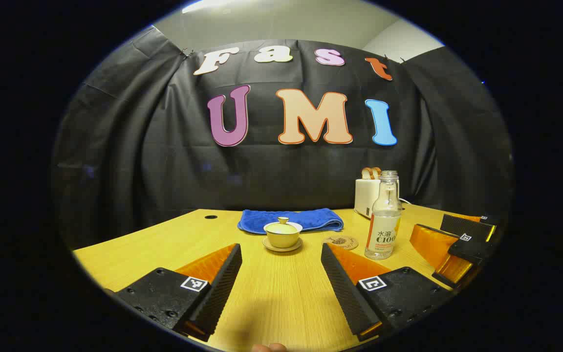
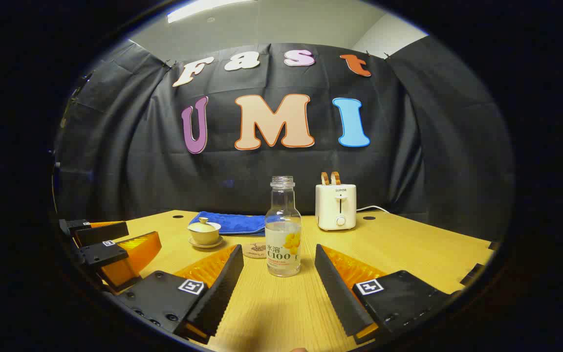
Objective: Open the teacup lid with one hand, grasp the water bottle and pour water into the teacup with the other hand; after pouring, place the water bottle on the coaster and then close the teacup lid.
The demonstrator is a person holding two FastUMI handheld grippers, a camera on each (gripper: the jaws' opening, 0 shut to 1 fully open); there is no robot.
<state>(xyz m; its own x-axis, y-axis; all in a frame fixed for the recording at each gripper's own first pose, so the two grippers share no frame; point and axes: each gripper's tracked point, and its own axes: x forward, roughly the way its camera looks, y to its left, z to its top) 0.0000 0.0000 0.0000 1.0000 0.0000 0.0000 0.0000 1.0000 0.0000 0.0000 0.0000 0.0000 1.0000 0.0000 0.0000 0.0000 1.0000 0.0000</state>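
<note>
Nothing of the task looks done yet. Lid [image 1: 283,221] sits on the teacup [image 1: 282,235], which stands on its saucer toward the table's [image 1: 271,293] far edge, just in front of a blue towel [image 1: 291,219]. Beside it lies the bare coaster [image 1: 340,241], then the uncapped water bottle [image 2: 283,230], upright. Left gripper [image 1: 281,278] faces the teacup and right gripper [image 2: 279,281] faces the bottle, both with jaws spread wide and holding nothing. Every step remains.
</note>
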